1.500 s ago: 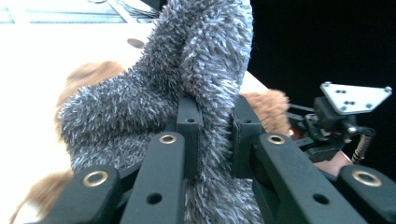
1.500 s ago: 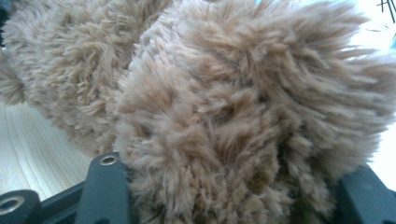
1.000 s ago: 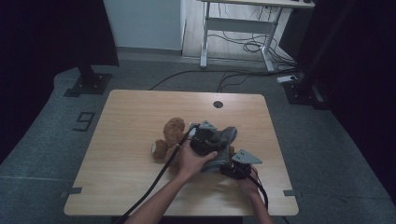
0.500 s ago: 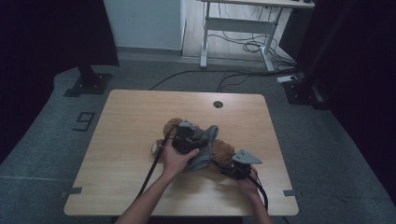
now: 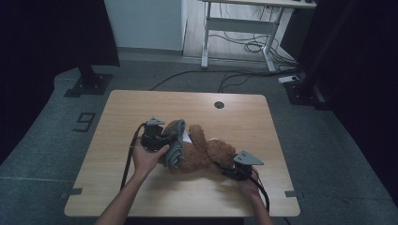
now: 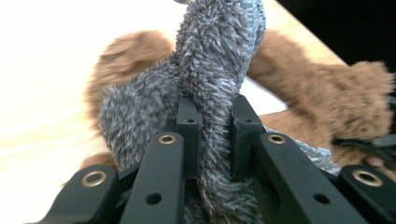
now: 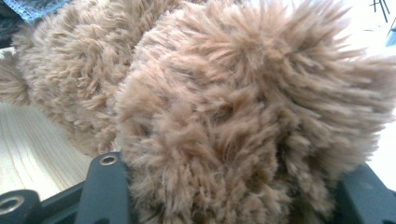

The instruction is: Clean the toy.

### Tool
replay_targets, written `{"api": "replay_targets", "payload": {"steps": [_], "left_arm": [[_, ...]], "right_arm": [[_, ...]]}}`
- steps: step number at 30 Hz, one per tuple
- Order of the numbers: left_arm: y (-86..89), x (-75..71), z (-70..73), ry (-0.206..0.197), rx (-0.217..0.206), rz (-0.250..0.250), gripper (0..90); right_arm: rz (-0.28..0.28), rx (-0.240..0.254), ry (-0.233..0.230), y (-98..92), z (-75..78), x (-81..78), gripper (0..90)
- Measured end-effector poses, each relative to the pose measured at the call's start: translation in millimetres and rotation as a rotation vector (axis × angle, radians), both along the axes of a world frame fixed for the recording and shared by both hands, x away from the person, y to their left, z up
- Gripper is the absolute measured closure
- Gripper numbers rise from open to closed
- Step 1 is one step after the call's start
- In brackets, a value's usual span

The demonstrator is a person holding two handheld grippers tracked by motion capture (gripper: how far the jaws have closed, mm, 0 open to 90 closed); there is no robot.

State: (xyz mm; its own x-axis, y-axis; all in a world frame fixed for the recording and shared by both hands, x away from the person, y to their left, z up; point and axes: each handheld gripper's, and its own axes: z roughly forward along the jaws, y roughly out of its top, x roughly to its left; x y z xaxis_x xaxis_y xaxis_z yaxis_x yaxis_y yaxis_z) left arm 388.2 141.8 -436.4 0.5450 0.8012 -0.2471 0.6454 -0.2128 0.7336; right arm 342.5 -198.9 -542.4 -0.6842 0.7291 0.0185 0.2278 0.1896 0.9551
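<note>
A brown teddy bear point(image 5: 204, 152) lies on the wooden table point(image 5: 141, 108), near its front middle. A grey fuzzy cloth point(image 5: 176, 149) is draped over the bear's left end. My left gripper point(image 5: 165, 139) is shut on this cloth, and the left gripper view shows the grey cloth point(image 6: 210, 56) pinched between the jaws of the left gripper point(image 6: 212, 112), with the bear point(image 6: 327, 88) behind it. My right gripper point(image 5: 225, 168) is shut on the bear's right end. In the right gripper view the bear's fur point(image 7: 233, 102) bulges between the jaws of the right gripper point(image 7: 229, 191).
A round cable hole point(image 5: 219, 104) sits near the table's far edge. Beyond the table stand a white desk frame point(image 5: 234, 28) with cables on the floor and a black stand base point(image 5: 89, 82) at the left. Bare wood lies left and behind the bear.
My left hand has moved left across the table with the grey cloth in its jaws, uncovering more of the bear. The right hand has kept still.
</note>
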Motion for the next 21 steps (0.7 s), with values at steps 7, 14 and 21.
{"api": "replay_targets", "payload": {"steps": [7, 14, 21], "left_arm": [[14.7, 5.0, 1.1, 0.022, 0.009, 0.038, 76.9], [-36.1, -19.2, 38.5, -0.062, -0.026, -0.129, 76.8], [-122.6, -22.2, 46.7, -0.091, 0.025, -0.255, 76.7]], "right_arm": [[-0.004, 0.002, -0.003, 0.1, -0.5, -0.5, 41.8], [0.000, 0.000, -0.006, -1.3, -0.8, -0.7, 41.8], [0.001, -0.004, -0.014, -1.6, -1.0, -2.0, 41.8]]}}
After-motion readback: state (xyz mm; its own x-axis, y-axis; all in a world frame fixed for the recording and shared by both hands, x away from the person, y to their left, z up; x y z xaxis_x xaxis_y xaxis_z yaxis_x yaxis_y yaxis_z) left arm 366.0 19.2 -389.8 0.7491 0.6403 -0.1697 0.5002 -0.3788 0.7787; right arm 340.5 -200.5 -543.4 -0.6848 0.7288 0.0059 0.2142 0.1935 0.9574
